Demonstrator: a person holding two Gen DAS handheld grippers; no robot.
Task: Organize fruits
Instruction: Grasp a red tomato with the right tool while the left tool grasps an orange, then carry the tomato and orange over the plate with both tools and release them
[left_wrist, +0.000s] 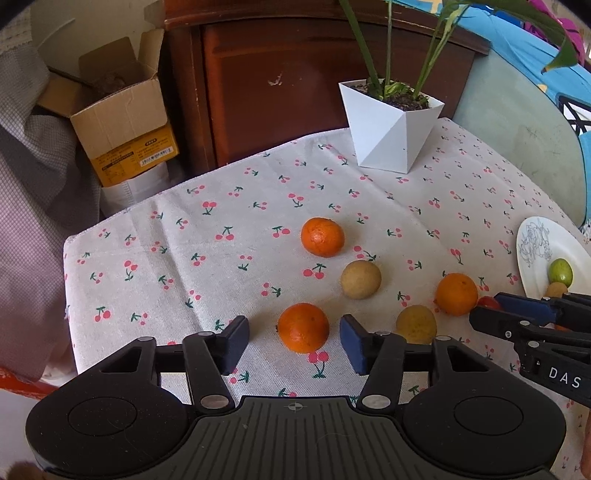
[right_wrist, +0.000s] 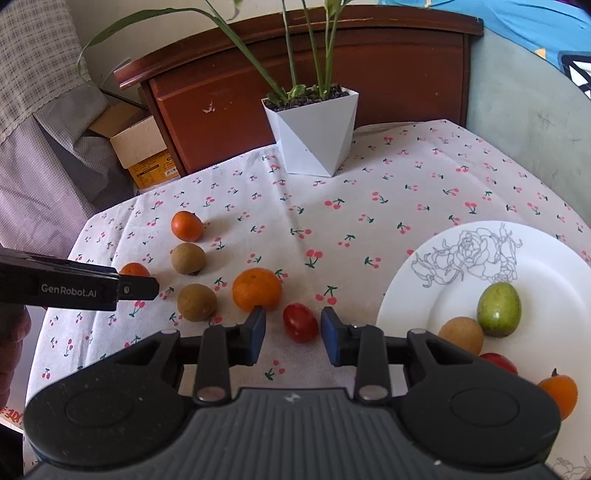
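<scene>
My left gripper (left_wrist: 293, 339) is open with a small orange (left_wrist: 303, 327) between its fingers on the cherry-print tablecloth (left_wrist: 184, 258). Two more oranges (left_wrist: 322, 236) (left_wrist: 456, 294) and two brown fruits (left_wrist: 360, 279) (left_wrist: 416, 324) lie nearby. My right gripper (right_wrist: 292, 332) is open around a red cherry tomato (right_wrist: 300, 322) on the cloth, apart from both pads. A white plate (right_wrist: 461, 295) at the right holds a green fruit (right_wrist: 498, 309), a brown fruit (right_wrist: 461, 335), a red tomato (right_wrist: 498, 362) and a small orange (right_wrist: 558, 391).
A white angular pot (right_wrist: 314, 136) with a green plant stands at the table's back. A wooden cabinet (right_wrist: 258, 92) is behind it. An open cardboard box (left_wrist: 122, 122) sits off the table's left. The table edge runs along the left.
</scene>
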